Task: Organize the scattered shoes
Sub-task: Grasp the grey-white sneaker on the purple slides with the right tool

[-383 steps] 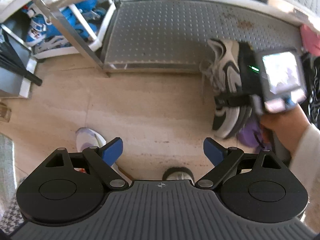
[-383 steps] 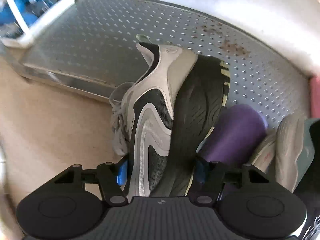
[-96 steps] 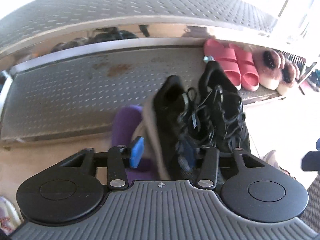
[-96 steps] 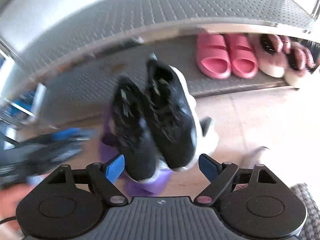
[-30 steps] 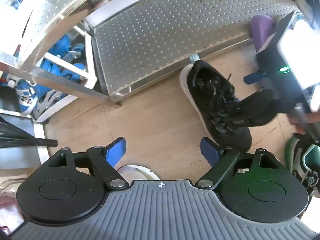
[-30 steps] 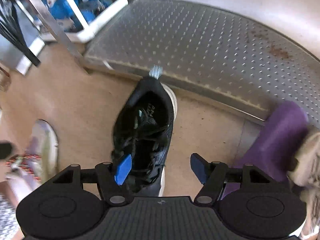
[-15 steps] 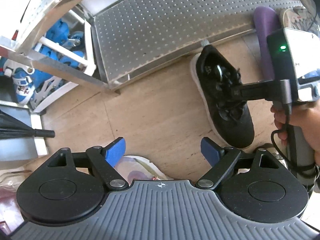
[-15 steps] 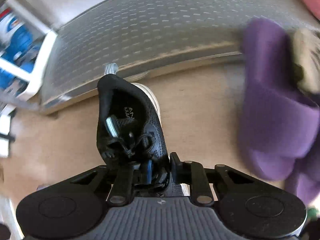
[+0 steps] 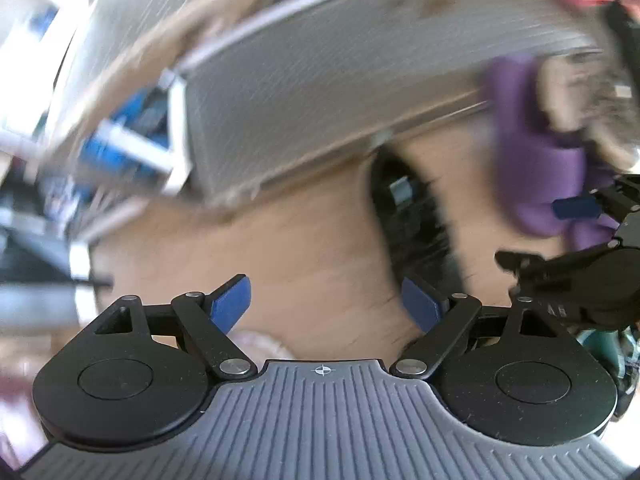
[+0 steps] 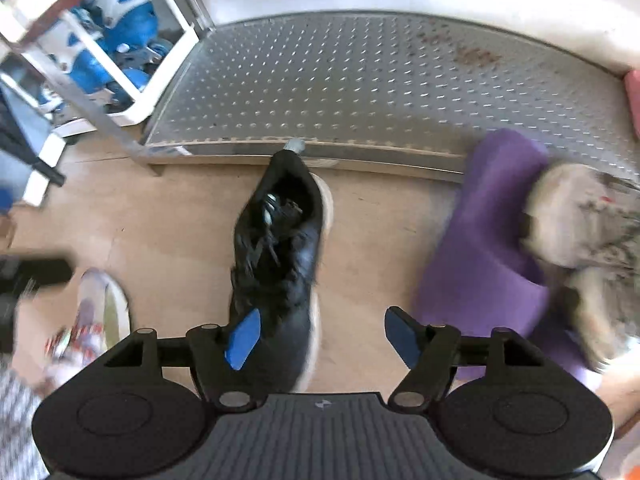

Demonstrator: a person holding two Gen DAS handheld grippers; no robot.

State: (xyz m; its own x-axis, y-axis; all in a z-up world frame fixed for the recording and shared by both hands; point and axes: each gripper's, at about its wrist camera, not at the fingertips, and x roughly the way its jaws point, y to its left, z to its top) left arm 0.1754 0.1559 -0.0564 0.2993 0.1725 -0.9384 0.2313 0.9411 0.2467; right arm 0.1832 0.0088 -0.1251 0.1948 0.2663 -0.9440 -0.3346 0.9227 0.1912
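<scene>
One black sneaker (image 10: 280,264) lies on the floor under my right tongs (image 10: 322,338), heel at the metal shelf's (image 10: 360,92) edge. Those jaws are opening, gripping nothing. My left tongs (image 9: 326,302) gape wide, empty, the sneaker just beyond them.

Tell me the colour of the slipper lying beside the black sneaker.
Purple. The slipper shows best in the right wrist view, partly on the metal shelf.

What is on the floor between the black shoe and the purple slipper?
Nothing: in the right wrist view, only bare tan floor lies between the black shoe and the purple slipper.
</scene>
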